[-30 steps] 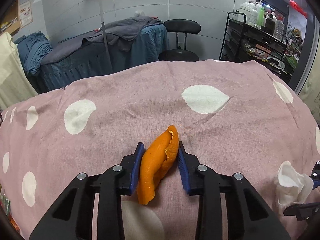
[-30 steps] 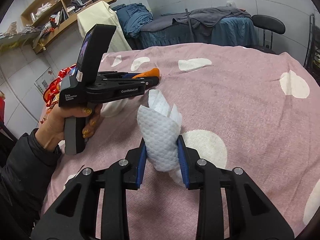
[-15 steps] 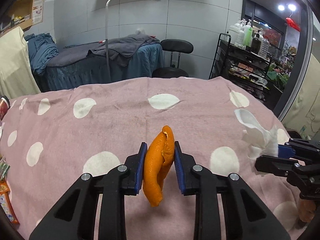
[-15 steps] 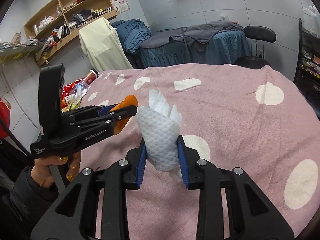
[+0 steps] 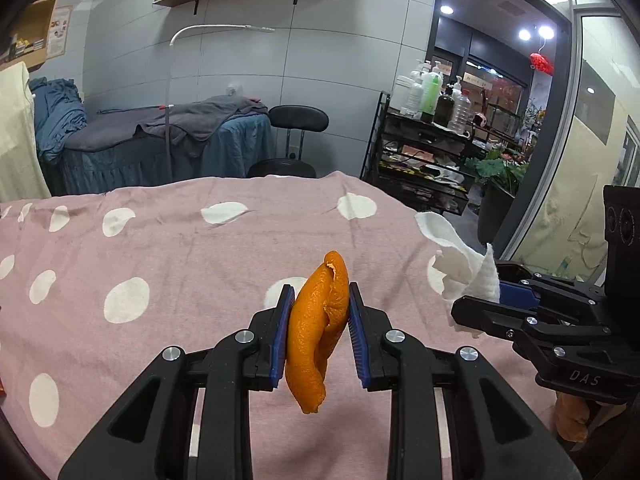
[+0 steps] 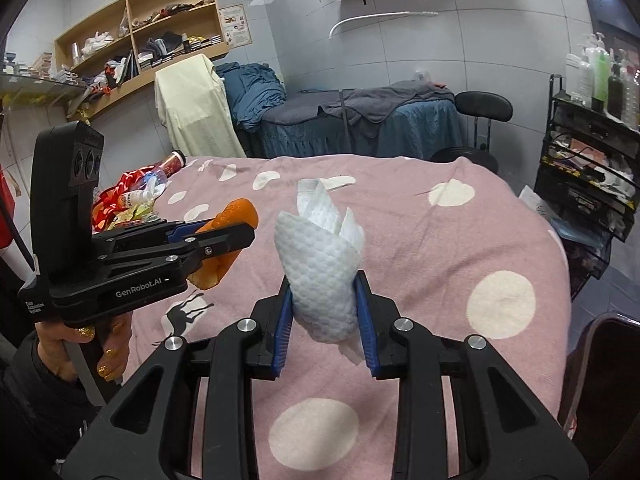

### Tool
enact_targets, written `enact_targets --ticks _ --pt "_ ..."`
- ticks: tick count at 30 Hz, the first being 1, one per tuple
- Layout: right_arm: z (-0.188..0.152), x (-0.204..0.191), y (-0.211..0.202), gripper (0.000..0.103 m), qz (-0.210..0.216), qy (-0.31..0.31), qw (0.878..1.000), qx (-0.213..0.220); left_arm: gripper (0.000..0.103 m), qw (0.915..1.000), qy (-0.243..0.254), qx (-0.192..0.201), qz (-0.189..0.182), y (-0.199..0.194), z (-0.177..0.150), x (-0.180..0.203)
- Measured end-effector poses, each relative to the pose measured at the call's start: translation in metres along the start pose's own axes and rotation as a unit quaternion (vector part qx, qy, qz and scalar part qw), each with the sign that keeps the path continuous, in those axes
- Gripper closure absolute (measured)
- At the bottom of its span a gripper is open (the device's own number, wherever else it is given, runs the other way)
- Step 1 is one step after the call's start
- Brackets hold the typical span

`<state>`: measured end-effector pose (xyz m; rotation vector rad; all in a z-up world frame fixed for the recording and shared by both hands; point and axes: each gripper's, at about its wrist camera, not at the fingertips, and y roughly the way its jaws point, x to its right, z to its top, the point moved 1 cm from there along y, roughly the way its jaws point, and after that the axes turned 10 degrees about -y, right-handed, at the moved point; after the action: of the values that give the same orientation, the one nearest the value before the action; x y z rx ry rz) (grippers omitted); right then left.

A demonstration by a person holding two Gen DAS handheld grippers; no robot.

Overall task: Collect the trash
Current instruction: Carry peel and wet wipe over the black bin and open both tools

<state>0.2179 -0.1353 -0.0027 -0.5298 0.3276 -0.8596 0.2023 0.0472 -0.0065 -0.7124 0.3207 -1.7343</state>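
My left gripper is shut on an orange peel and holds it in the air above the pink dotted bedspread. My right gripper is shut on a crumpled white tissue, also held above the bedspread. In the left wrist view the right gripper with the tissue is at the right. In the right wrist view the left gripper with the peel is at the left.
A pile of wrappers and bottles lies at the bed's far left edge. A black rack of bottles stands right of the bed. A stool and a blue massage bed stand behind. A dark brown thing is at lower right.
Both grippers have risen from the bedspread with their loads. The views now look higher into the room, and the two grippers are closer side by side.
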Motion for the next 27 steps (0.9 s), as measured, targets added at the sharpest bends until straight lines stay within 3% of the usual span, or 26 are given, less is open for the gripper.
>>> enact_targets --ticks 10,18,27 --pt "-0.052 0.052 -0.076 0.073 -0.099 0.07 0.992 0.023 0.076 0.9975 0.022 -0.001 -0.067 -0.003 -0.037 0.075" --pt "-0.102 0.113 -0.121 0.073 -0.19 0.147 0.971 0.013 0.076 0.991 0.04 -0.027 -0.125 0.011 -0.054 0.132" --pt "-0.155 0.17 -0.128 0.073 -0.266 0.203 0.942 -0.042 0.076 0.9857 0.06 -0.048 -0.15 0.026 -0.065 0.172"
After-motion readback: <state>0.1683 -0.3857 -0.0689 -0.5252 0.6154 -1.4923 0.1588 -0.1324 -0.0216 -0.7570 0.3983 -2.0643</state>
